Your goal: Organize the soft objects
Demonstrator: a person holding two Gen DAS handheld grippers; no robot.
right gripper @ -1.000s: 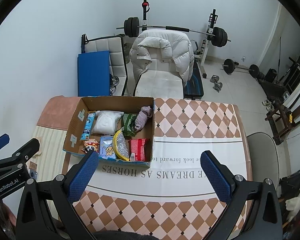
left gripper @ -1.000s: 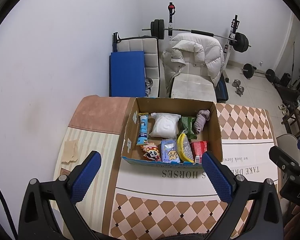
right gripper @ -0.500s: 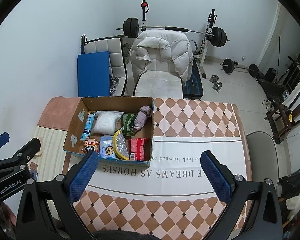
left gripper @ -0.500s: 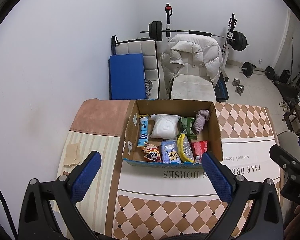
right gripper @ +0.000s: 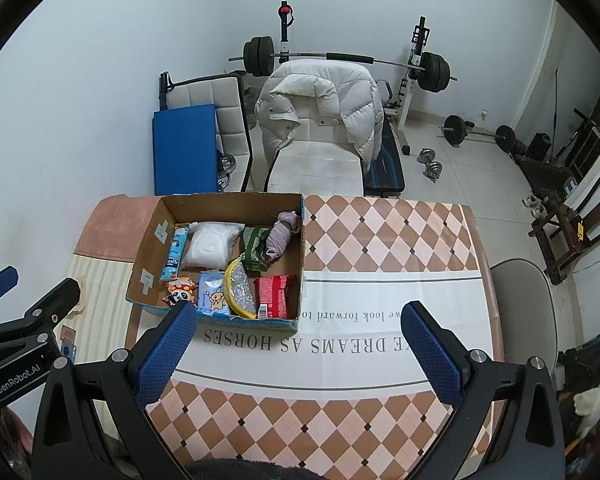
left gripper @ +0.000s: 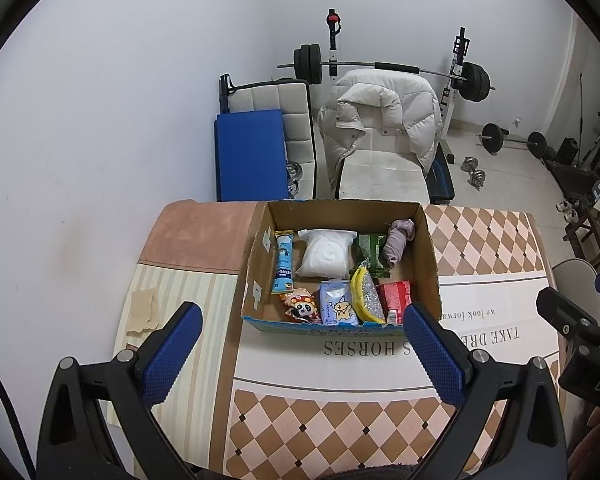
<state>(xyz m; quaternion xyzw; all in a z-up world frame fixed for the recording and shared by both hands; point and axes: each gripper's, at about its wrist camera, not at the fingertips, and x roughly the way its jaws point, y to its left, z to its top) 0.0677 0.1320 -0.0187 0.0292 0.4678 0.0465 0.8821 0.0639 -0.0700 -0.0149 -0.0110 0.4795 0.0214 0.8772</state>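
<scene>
An open cardboard box [left gripper: 429, 264] [right gripper: 150, 240] stands on the table. It holds a white soft pack [left gripper: 325, 254] [right gripper: 210, 244], a rolled mauve cloth [left gripper: 397, 240] [right gripper: 282, 234], a green packet [left gripper: 369, 254], a banana [left gripper: 359, 298] [right gripper: 230, 292], a red packet [left gripper: 395, 300] [right gripper: 274, 294], a blue tissue pack [left gripper: 337, 306] and a panda toy [left gripper: 300, 306]. My left gripper [left gripper: 300, 350] is open and empty, high above the box's near side. My right gripper [right gripper: 298, 346] is open and empty, right of the box.
The table has a checkered cloth [right gripper: 379, 236] with printed text. A white jacket on a chair [left gripper: 379, 128], a blue mat [left gripper: 250, 156] and a barbell rack [right gripper: 339, 58] stand behind. A grey chair [right gripper: 525, 296] is at the right edge.
The left wrist view has shifted slightly, so the box sits a little lower in it. The right gripper has barely moved. Both stay open.
</scene>
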